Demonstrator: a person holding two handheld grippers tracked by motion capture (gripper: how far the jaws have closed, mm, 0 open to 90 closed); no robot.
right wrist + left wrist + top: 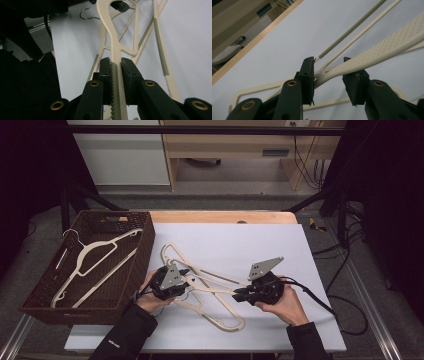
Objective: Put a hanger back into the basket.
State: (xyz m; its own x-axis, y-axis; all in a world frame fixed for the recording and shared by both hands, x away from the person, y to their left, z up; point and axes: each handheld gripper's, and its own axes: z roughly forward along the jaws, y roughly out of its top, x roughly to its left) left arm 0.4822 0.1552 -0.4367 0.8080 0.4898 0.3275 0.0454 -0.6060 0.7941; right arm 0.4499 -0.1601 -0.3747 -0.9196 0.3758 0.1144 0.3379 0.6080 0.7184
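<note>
A white-topped desk (pixel 260 240) is shown before wooden furniture (pixel 235 145). A wicker basket (pixel 131 270) holds one hanger (pixel 92 252). Cream hangers (pixel 210 290) are tangled mid-desk; right gripper (pixel 116 65) fingers are clamped on one, left gripper (pixel 328 72) fingers narrowly parted around another.

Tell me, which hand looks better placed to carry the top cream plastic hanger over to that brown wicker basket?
Probably the left. The left gripper sits nearest the brown wicker basket, its jaws around the cream plastic hanger. The right gripper clamps the hanger's far arm, further away.
</note>
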